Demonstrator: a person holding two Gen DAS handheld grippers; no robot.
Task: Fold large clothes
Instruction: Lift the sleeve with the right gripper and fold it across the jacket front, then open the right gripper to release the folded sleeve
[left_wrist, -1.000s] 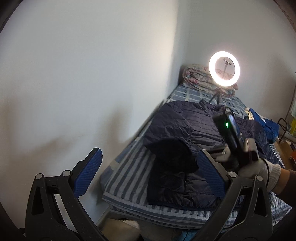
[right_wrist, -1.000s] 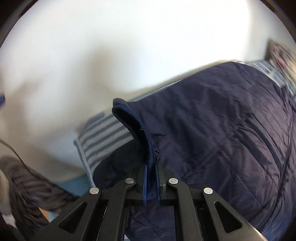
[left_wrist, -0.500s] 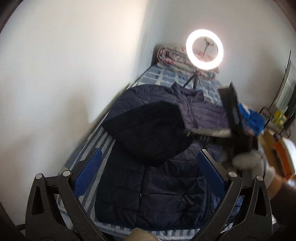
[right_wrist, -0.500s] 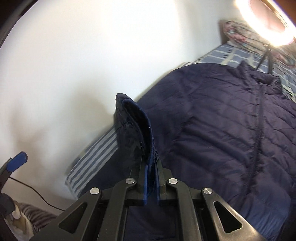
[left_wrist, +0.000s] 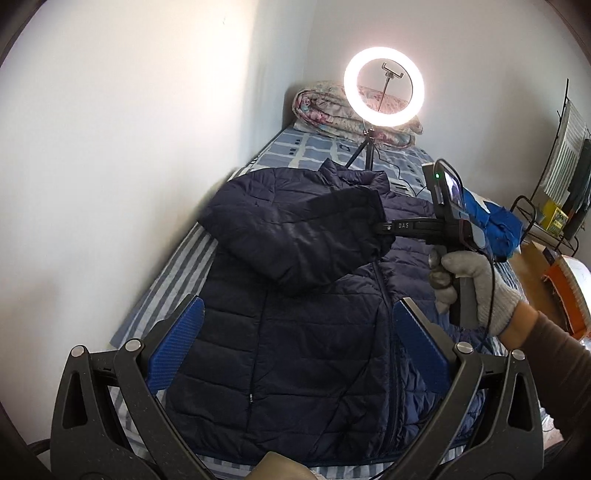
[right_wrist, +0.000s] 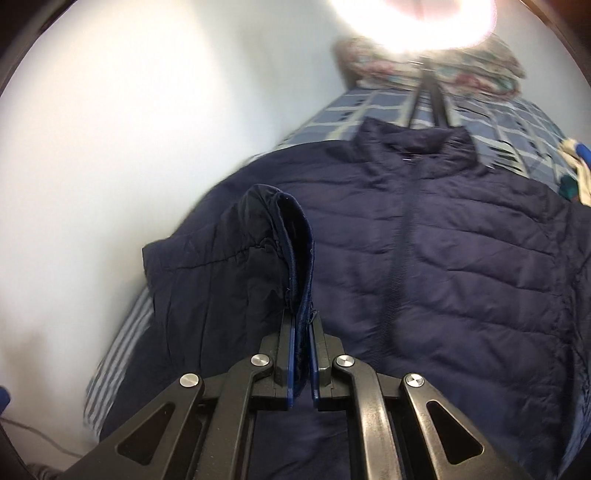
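Bed (left_wrist: 173, 273): jacket sleeve (right_wrist: 291, 258) in right tool (right_wrist: 303, 354)

Quilted jacket (left_wrist: 295, 332) of faintly glossy cloth; striped sheet (left_wrist: 166, 291) matt cloth.

A lit ring light (left_wrist: 383, 90) stands on a small tripod (left_wrist: 364, 151) at the far end of the bed (left_wrist: 162, 284), whose sheet is striped blue and white. Behind it a rolled floral quilt (left_wrist: 325, 110) lies against the white wall (left_wrist: 110, 147). A crumpled blue cloth (left_wrist: 495, 225) sits at the bed's right side, near a wire rack (left_wrist: 535, 218).
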